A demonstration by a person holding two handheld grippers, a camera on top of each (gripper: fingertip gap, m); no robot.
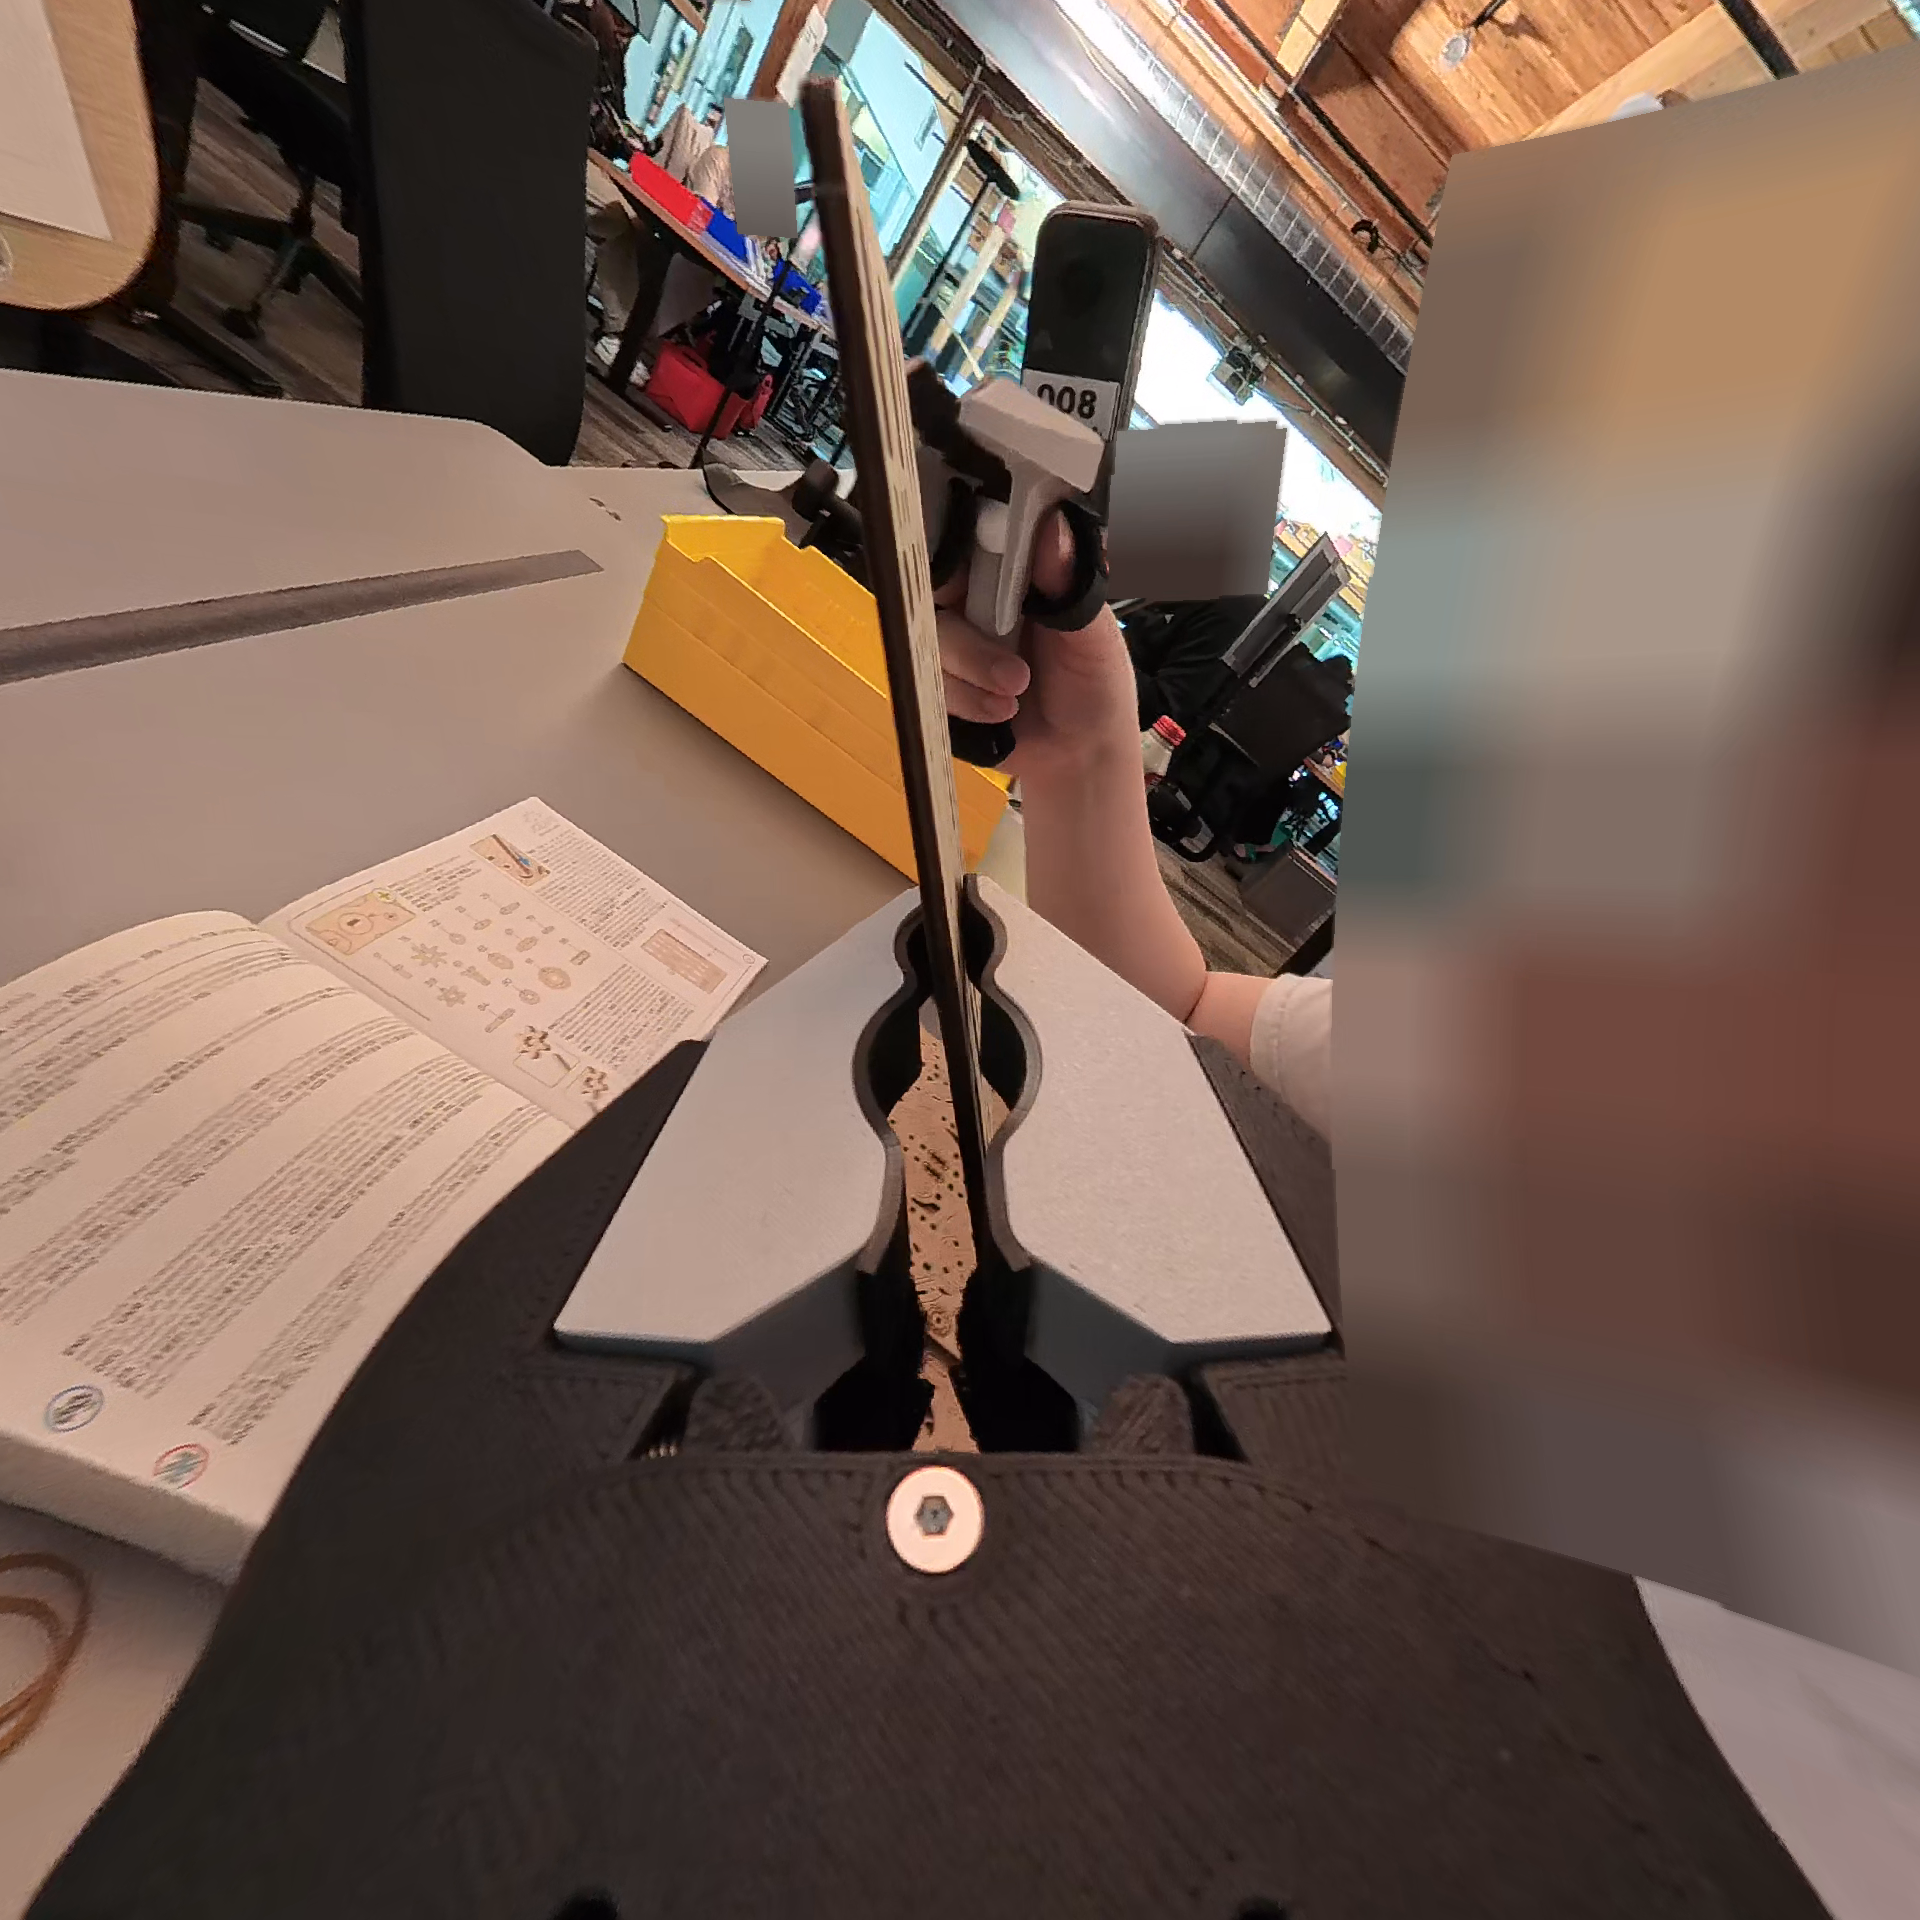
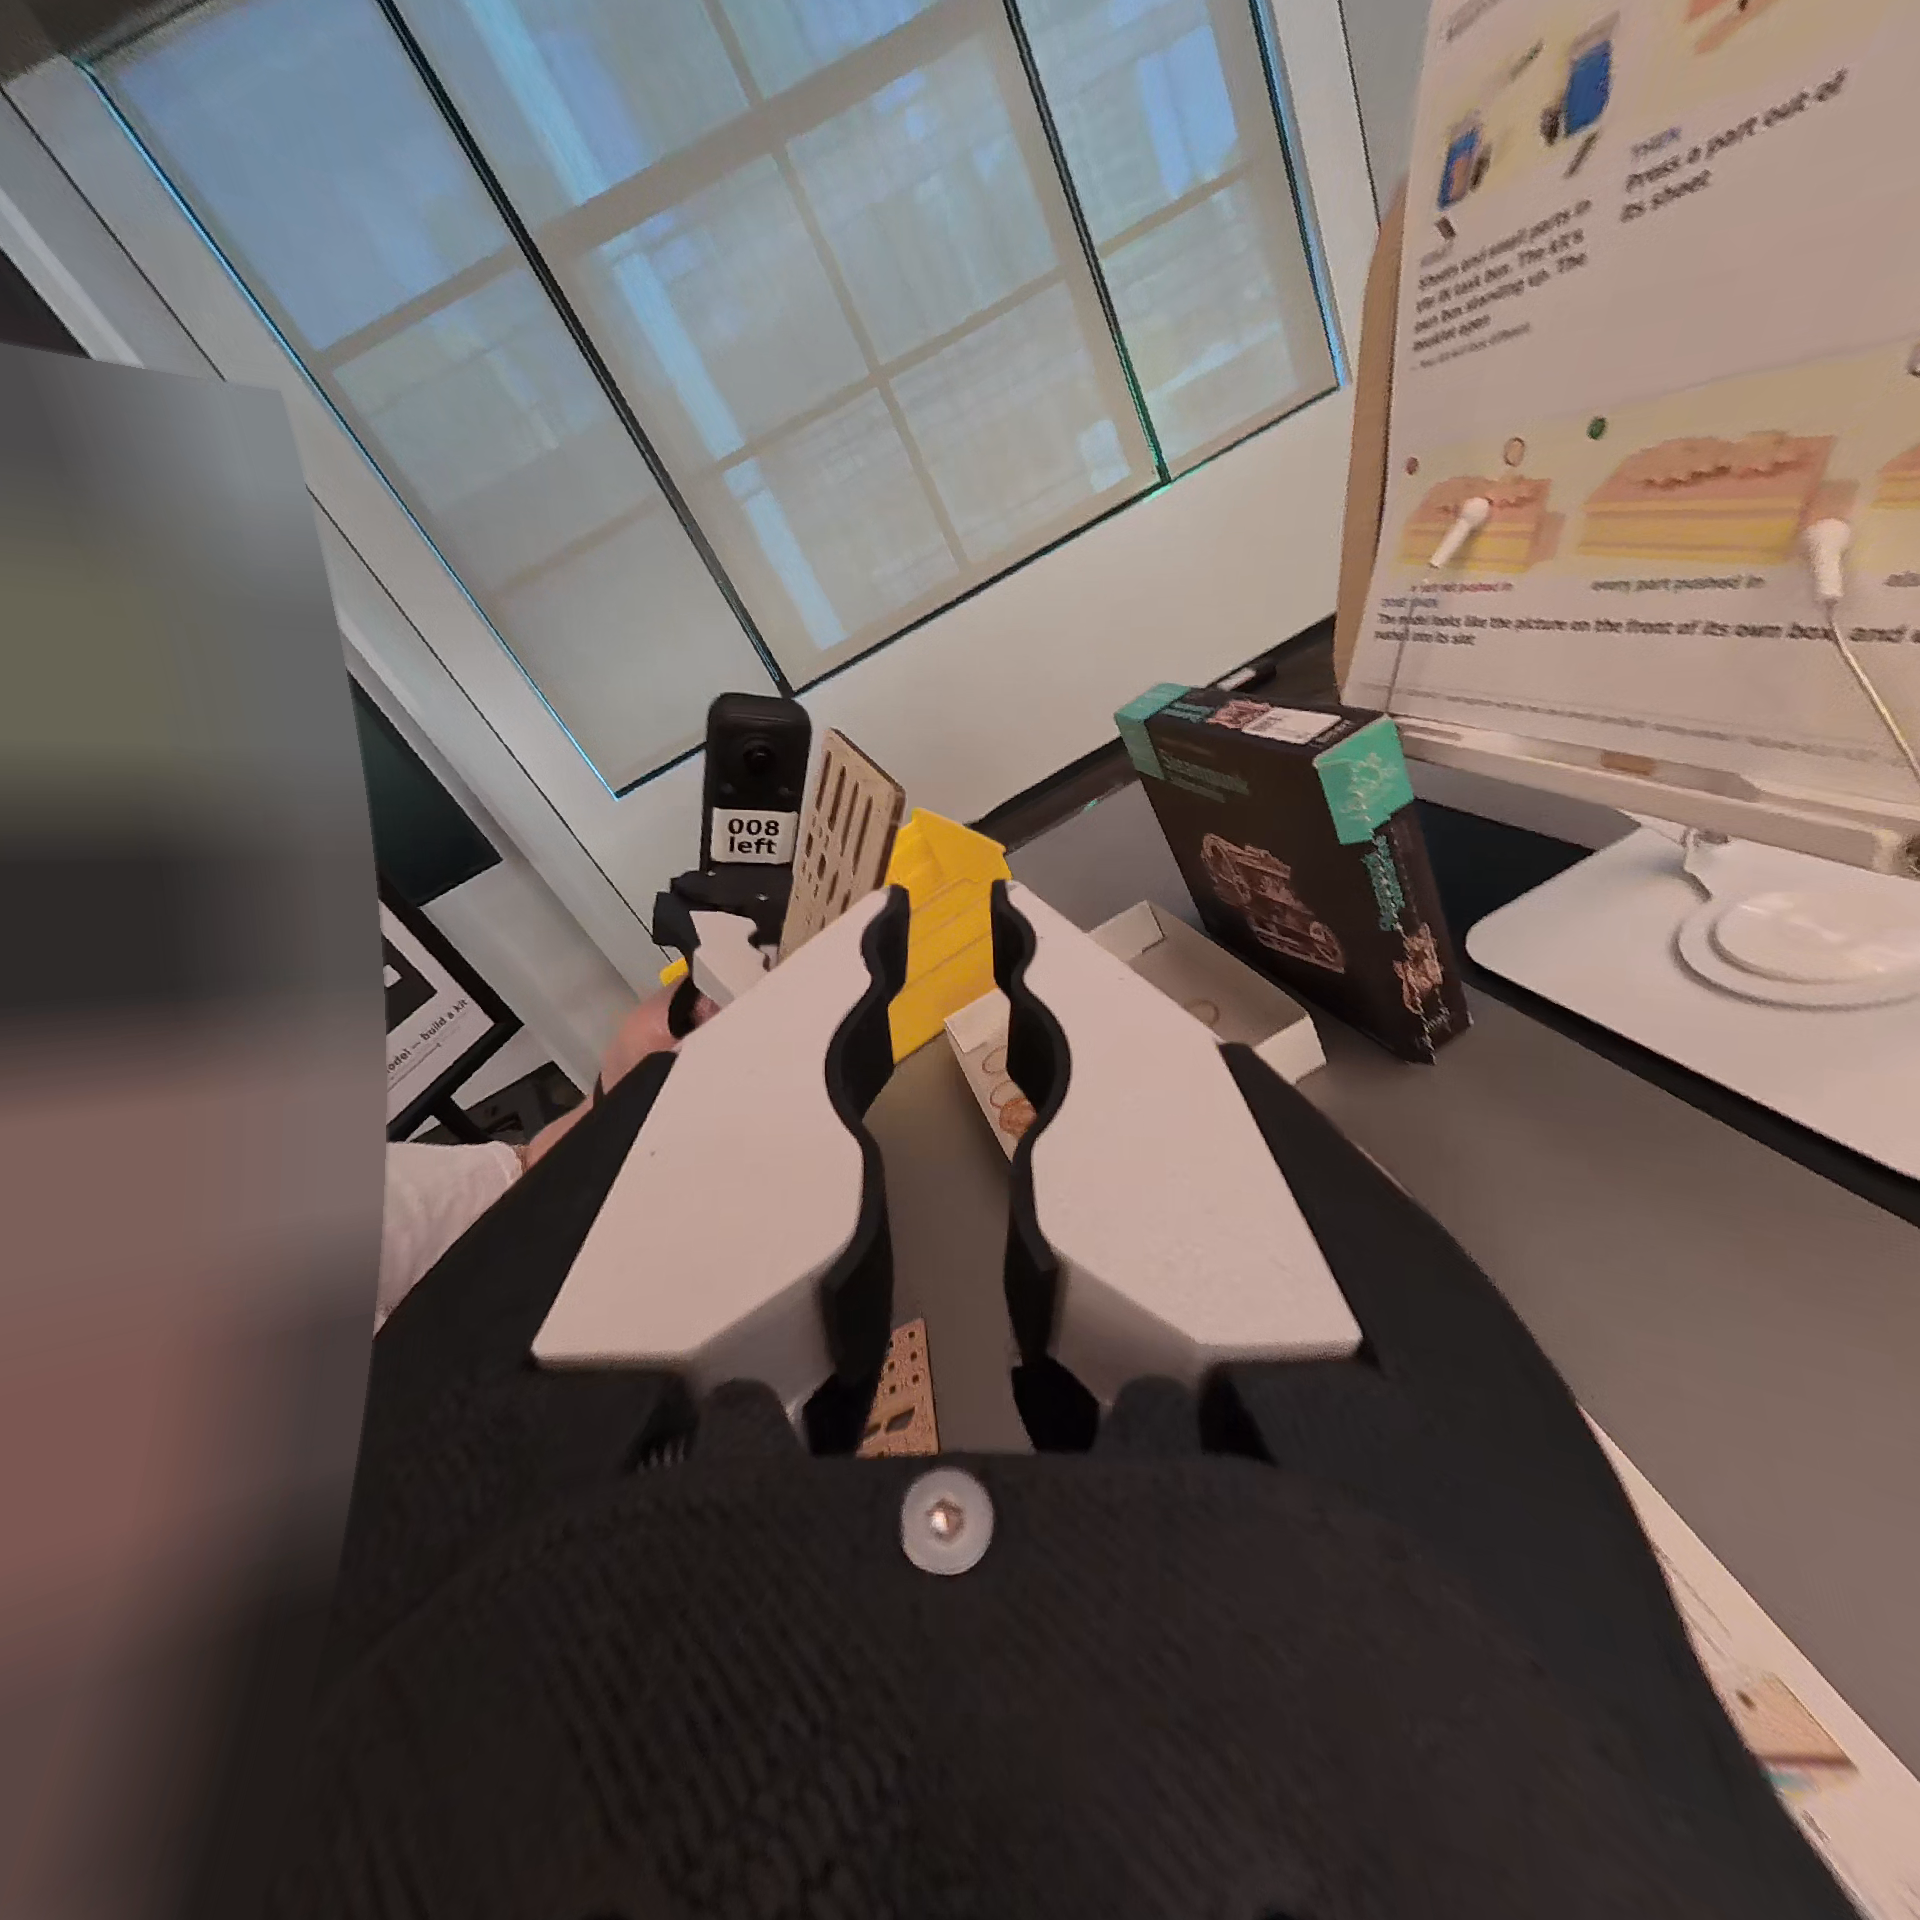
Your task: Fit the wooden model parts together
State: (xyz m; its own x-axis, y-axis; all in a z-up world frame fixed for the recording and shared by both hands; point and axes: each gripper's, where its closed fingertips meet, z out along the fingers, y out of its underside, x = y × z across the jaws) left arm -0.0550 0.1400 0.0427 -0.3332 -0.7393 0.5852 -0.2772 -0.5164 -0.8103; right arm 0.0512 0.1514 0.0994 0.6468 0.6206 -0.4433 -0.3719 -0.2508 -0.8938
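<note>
My left gripper (image 1: 948, 914) is shut on a thin wooden parts sheet (image 1: 883, 468), seen edge-on and held upright above the table. The sheet also shows in the right wrist view (image 2: 842, 831), pale with cut slots, beside the left gripper (image 2: 727, 914). My right gripper (image 2: 948, 904) is open and empty, with nothing between its fingers (image 2: 862, 1049). In the left wrist view the right gripper (image 1: 997, 520) is held by a hand behind the sheet, and its fingertips are hidden. Another perforated wooden piece (image 2: 904, 1392) lies below the right gripper.
A yellow tray (image 1: 769, 665) stands on the grey table (image 1: 312, 727). An open instruction booklet (image 1: 312, 1091) lies at the left, with a rubber band (image 1: 31, 1642) near it. A dark kit box (image 2: 1299, 873), a white box with wooden parts (image 2: 1164, 987) and an instruction board (image 2: 1662, 364) are at the right.
</note>
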